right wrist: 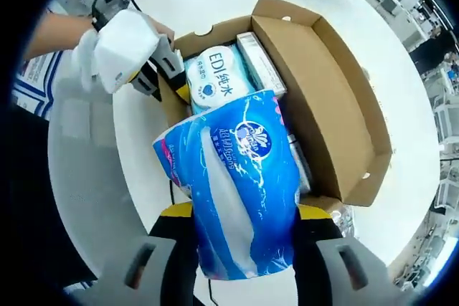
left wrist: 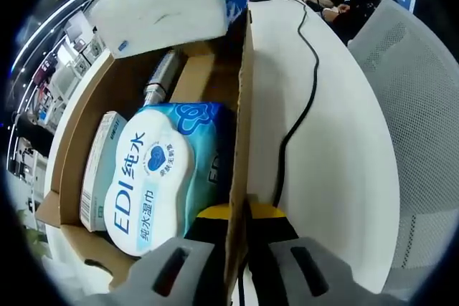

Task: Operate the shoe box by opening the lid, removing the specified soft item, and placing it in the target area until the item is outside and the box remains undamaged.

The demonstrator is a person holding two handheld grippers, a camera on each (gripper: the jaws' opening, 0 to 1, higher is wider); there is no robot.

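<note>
Glossy blue tissue pack [right wrist: 240, 198] squeezed between jaws above cardboard box [right wrist: 337, 98].

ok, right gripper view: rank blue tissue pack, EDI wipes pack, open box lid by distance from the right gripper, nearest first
1. blue tissue pack: clamped in the right gripper, lifted over the box.
2. EDI wipes pack: beyond it, lying inside the box at the far end, by the left gripper.
3. open box lid: folded out to the right. Its near end comes close, so 2 versus 3 is loose.
</note>
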